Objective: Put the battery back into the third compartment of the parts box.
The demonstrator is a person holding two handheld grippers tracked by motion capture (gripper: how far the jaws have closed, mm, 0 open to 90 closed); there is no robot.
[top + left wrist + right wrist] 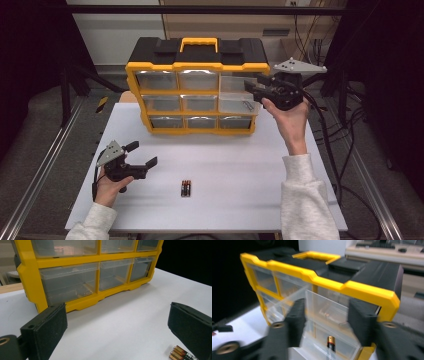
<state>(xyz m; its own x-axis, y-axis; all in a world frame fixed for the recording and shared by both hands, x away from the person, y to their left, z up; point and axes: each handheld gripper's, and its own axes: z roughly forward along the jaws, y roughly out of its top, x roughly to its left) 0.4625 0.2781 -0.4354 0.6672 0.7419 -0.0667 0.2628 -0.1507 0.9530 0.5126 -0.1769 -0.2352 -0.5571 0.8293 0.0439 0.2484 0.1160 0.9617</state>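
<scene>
Right gripper point(325, 322) stands open at the drawer point(329, 312); we judge a careless push could jam the battery point(330, 343).

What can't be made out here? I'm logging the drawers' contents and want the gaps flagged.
- Right gripper, right gripper view: motion blur smears its fingers; contact with the open drawer is unclear.
- Batteries, left gripper view: cut off by the bottom edge and the right-hand finger.
- Organizer, high view: drawer contents too small and glary to read.
</scene>
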